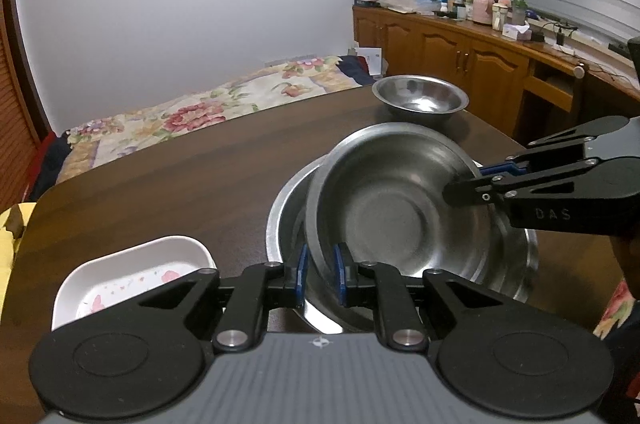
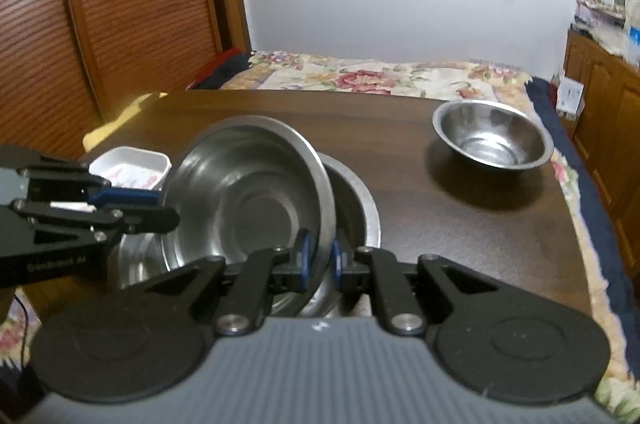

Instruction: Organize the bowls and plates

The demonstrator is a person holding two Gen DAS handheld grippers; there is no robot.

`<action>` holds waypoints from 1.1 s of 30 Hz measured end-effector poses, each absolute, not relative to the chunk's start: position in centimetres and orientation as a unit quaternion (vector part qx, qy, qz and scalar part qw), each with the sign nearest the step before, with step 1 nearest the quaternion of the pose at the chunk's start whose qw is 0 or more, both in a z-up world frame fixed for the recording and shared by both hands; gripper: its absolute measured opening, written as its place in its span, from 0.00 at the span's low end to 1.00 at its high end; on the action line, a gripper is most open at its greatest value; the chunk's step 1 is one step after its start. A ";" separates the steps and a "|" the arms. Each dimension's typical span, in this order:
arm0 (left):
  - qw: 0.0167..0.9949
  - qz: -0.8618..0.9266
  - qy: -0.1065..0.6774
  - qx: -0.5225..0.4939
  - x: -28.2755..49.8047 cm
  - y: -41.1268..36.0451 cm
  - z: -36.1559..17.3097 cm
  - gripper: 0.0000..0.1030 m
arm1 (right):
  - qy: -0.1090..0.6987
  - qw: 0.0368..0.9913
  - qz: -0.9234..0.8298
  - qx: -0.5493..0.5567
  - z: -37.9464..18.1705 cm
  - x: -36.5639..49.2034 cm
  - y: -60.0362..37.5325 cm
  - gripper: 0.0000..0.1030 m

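My left gripper: clamped on the near rim of the tilted steel bowl.
My right gripper: clamped on the opposite rim — two grips keep it steady.
Bowl's place: half inside the bigger bowl, for nesting.
Waiting: small bowl, white dish — both on the table.

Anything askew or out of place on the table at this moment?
Only the held bowl: it sits tilted, not nested, in the larger bowl, because the left gripper and right gripper each pinch its rim. Nothing is spilled or visibly damaged.
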State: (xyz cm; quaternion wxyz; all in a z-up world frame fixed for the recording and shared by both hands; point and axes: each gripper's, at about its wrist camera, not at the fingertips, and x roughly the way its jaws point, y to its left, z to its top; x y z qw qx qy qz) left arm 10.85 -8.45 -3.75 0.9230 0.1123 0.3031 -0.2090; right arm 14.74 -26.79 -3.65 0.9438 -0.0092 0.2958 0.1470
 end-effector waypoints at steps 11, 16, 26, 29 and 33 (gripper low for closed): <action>0.926 -0.208 0.300 0.099 11.1 -8.0 -3.6 0.16 | 0.296 0.943 0.149 -0.020 -3.4 15.2 -26.7 0.14; 0.929 -0.205 0.296 0.092 11.1 -7.8 -3.3 0.16 | 0.290 0.945 0.150 -0.008 -3.4 15.0 -27.1 0.14; 0.939 -0.196 0.270 0.081 11.4 -7.7 -1.2 0.16 | 0.246 0.958 0.150 0.013 -1.3 13.1 -28.0 0.14; 0.941 -0.195 0.264 0.082 11.6 -7.8 -0.7 0.16 | 0.231 0.961 0.148 0.017 -0.5 12.6 -28.4 0.14; 0.943 -0.196 0.257 0.081 11.7 -8.2 -0.2 0.18 | 0.215 0.966 0.144 0.025 0.5 12.2 -29.0 0.14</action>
